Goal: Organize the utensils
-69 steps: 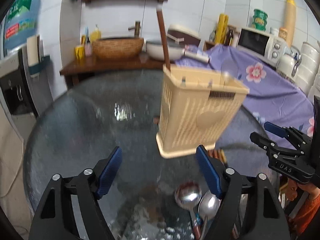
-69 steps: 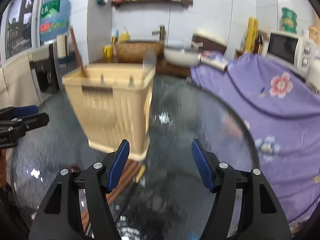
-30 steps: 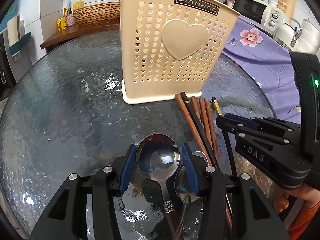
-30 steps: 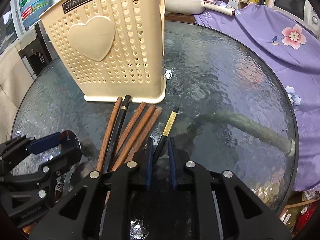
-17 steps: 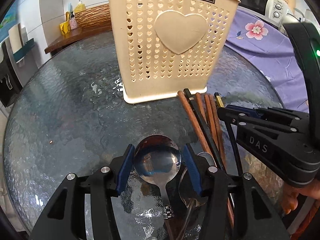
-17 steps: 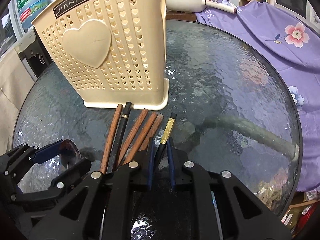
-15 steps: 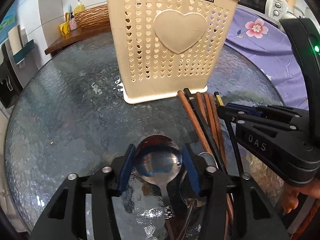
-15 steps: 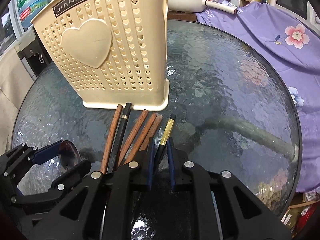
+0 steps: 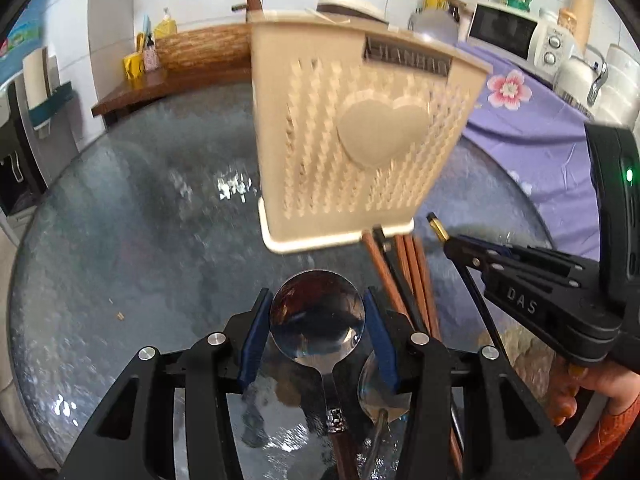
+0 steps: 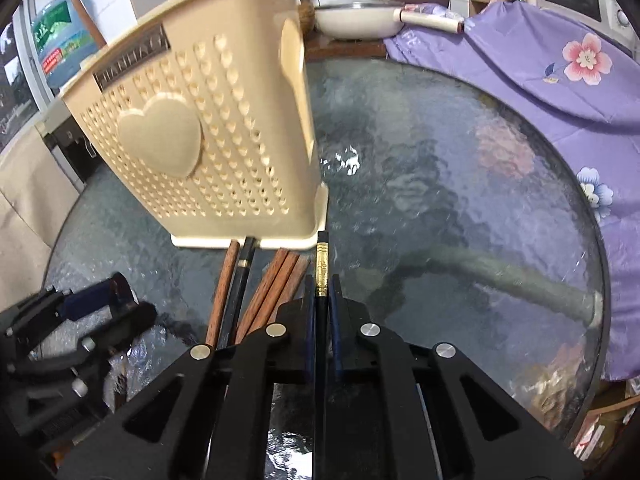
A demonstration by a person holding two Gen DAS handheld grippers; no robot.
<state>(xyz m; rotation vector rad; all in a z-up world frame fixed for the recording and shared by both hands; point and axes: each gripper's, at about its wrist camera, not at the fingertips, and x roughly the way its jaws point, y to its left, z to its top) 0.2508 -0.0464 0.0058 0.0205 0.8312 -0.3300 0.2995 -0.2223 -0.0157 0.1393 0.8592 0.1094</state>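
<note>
early stage: one brown stick already standing in holder (image 9: 360,136). left gripper (image 9: 318,334) clamped on spoon (image 9: 317,320) bowl, right gripper (image 10: 321,300) pinched shut on gold-tipped chopstick (image 10: 321,268), prob just off table (image 10: 460,184). left on glass: second spoon (image 9: 382,392), wooden chopsticks (image 10: 264,292).

"DAS" on the right claw (image 9: 516,304)

The left tongs (image 9: 316,334) point steeply downward, blue pads clamped on either side of a spoon bowl. The right tongs (image 10: 321,300), likewise angled down, have just closed tight on a black chopstick; fingers (image 9: 576,394) grip their handle
</note>
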